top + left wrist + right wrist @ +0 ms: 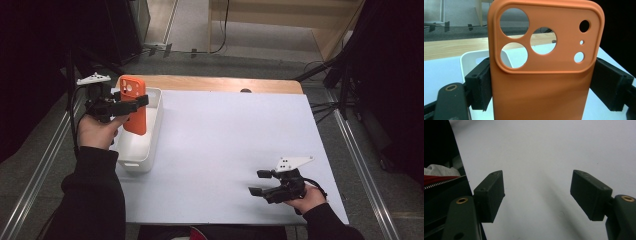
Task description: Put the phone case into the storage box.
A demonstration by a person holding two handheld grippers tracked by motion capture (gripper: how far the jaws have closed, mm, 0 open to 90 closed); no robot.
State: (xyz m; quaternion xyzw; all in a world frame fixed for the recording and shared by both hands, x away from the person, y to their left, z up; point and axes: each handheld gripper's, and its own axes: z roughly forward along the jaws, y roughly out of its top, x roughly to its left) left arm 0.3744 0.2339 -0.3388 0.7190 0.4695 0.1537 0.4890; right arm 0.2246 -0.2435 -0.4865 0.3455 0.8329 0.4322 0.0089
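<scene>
L gripper (131, 104), hand raised, clamps an upright orange phone case (134, 105) above white bin (150, 145); R gripper (261, 182) rests low w/ jaws wide, nothing between.

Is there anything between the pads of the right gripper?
No, in the right gripper view the right gripper stands open with only the bare white table between its pads.

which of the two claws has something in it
The left claw: its pads press the sides of the orange phone case above the white bin. The right claw stands open over the table with nothing between.
</scene>
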